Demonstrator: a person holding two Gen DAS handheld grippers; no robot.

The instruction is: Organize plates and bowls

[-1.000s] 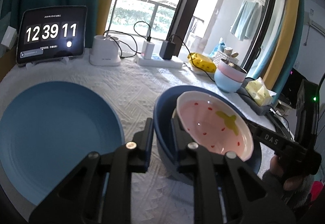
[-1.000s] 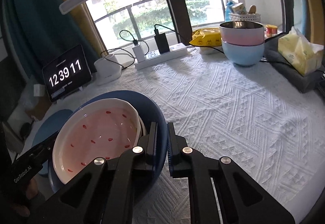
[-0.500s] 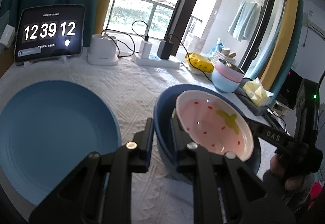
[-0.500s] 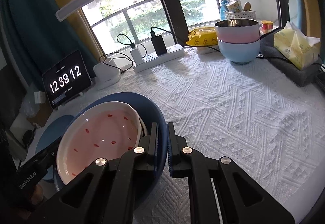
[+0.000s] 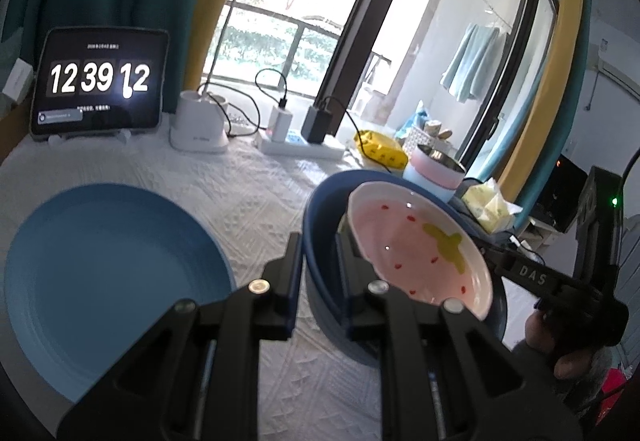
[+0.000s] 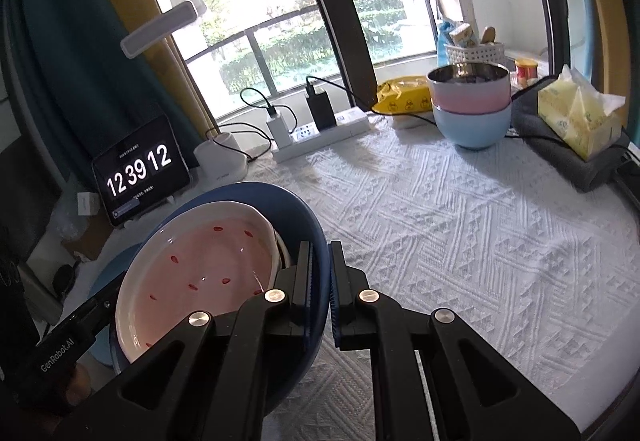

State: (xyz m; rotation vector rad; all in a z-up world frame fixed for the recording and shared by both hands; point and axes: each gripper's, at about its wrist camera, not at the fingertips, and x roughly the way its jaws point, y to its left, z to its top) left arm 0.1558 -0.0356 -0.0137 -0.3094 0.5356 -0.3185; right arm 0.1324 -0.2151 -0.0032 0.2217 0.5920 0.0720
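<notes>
The rim of a dark blue bowl [image 5: 320, 281] is pinched from opposite sides by the left gripper [image 5: 318, 261] and the right gripper [image 6: 319, 273], jaws narrowed onto it. A pink strawberry-patterned dish [image 5: 416, 253] is nested tilted inside. The bowl is held above the white tablecloth [image 6: 460, 225], beside a light blue plate [image 5: 108, 277].
</notes>
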